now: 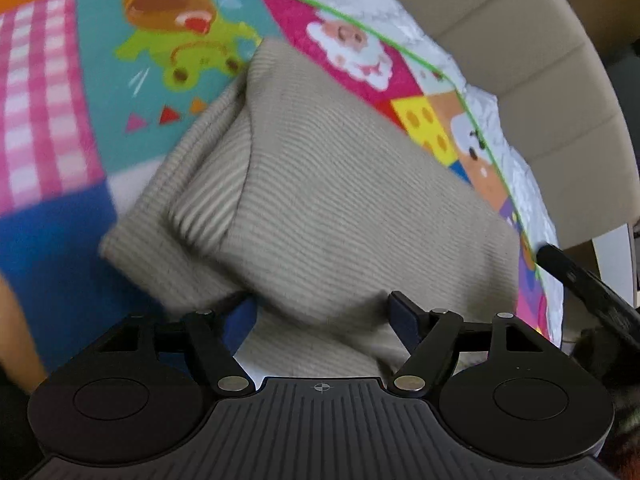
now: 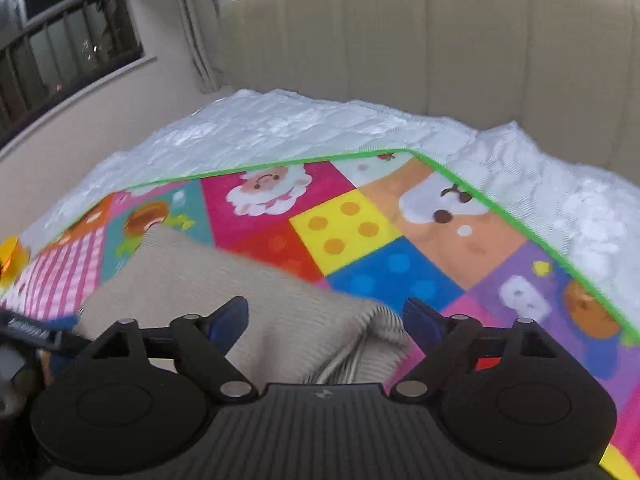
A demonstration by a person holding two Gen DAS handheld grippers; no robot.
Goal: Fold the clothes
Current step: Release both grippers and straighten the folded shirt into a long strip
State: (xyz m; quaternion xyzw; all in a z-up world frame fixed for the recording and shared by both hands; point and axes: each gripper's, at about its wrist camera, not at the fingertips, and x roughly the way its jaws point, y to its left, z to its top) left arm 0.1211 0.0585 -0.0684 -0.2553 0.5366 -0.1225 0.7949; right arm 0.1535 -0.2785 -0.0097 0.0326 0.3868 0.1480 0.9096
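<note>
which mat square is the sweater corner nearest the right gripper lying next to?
The blue dotted square. The beige ribbed sweater ends right at its near edge, between the open fingers of the right gripper; the yellow dotted square sits farther back.

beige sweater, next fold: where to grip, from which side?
Probably the ribbed cuff end of the beige sweater sleeve, approached from the blue patch of the colourful mat. That edge lies free and stacked at the garment's side, so open jaws can straddle it.

Bed with white quilted cover (image 2: 304, 128), beige padded headboard (image 2: 440, 40) behind it. Colorful cartoon play mat (image 2: 360, 220) with green trim lies flat on cover. Beige ribbed sweater (image 1: 320, 184) lies folded on mat, cuffed sleeve toward pink checks.
</note>
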